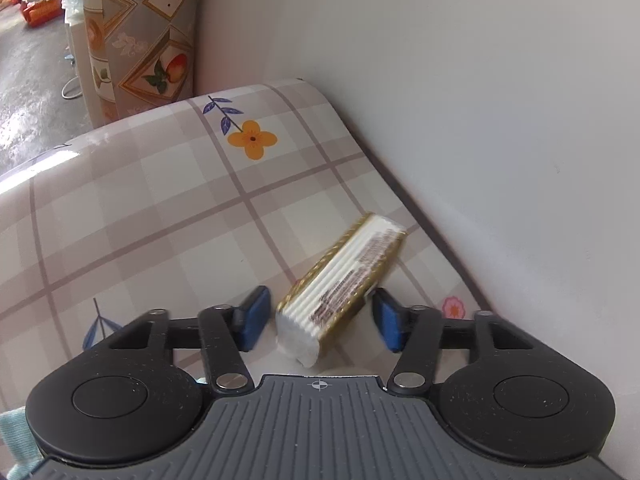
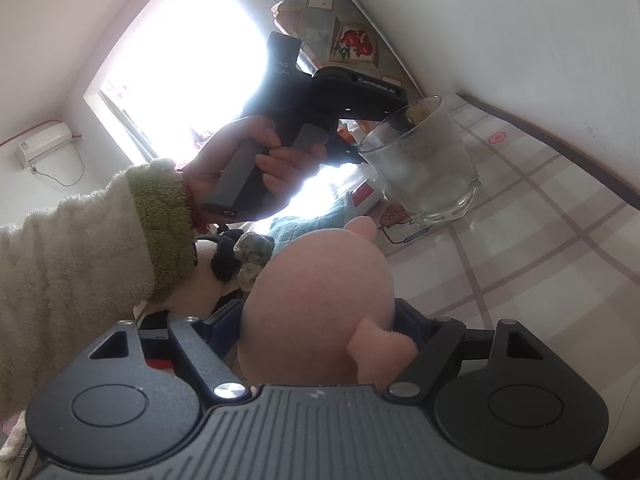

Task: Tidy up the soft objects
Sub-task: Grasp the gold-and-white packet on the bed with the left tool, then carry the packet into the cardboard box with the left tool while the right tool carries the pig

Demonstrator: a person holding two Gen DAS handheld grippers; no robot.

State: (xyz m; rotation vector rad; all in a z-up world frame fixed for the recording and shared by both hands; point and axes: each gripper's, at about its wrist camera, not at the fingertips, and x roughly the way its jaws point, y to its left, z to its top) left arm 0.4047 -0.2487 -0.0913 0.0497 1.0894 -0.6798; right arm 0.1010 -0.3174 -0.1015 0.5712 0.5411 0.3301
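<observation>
A white pack in a gold wrapper [image 1: 344, 280] lies slanted on the checked tablecloth [image 1: 140, 200], close to the wall. My left gripper [image 1: 320, 314] points down over it with a blue pad on either side. The right pad sits against the pack's edge, while a thin gap shows at the left pad [image 1: 254, 316], so it is open. My right gripper [image 2: 320, 320] is shut on a pink plush toy [image 2: 316, 300] that fills the space between its fingers. In the right wrist view a hand [image 2: 240, 160] in a fleece sleeve holds the left gripper's handle.
A clear glass [image 2: 424, 164] stands on the table beside the left gripper's body. A light blue towel [image 2: 316, 228], a black scrunchie [image 2: 226, 258], a grey-green scrunchie [image 2: 252, 256] and a white plush lie behind the pink toy. The white wall [image 1: 480, 120] borders the table's right side.
</observation>
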